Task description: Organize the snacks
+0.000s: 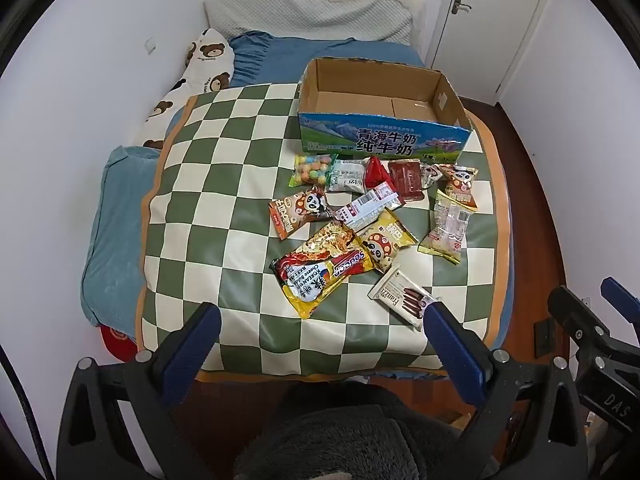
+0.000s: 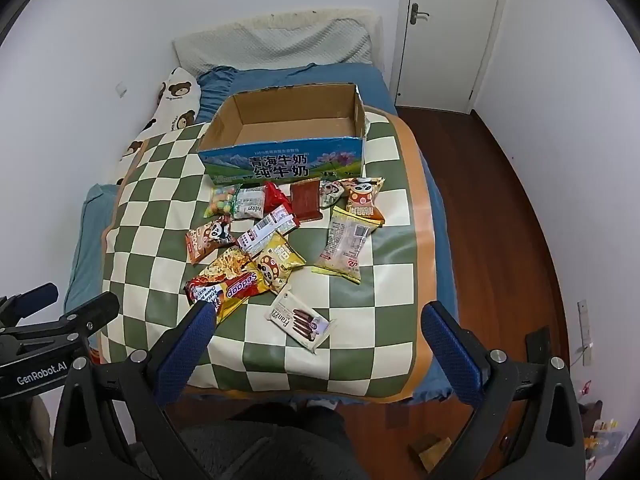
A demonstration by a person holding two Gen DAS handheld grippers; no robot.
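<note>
The checkered mat (image 1: pixel 224 184) covers most of the bed, and its left half is bare, so there is free room on that side. Its right edge, with an orange border, runs close to the wooden floor (image 2: pixel 500 220).

The cardboard box (image 1: pixel 384 142) stands at the far side of the mat with its top open. Only its brown bottom shows inside; no packet is seen in it.

The snacks lie loose on the mat just in front of the box. A bag of coloured balls (image 1: pixel 312 170) and a dark red packet (image 1: pixel 406 180) are nearest to the box. The Sedaap noodle packet (image 1: pixel 320 272) and the white Franzzi wafer packet (image 2: pixel 300 322) lie nearest to the grippers. Several panda packets lie between them, partly overlapping.

The left gripper (image 1: pixel 322 320) and the right gripper (image 2: pixel 316 318) both hang above the near edge of the mat, jaws spread wide, with nothing gripped.
</note>
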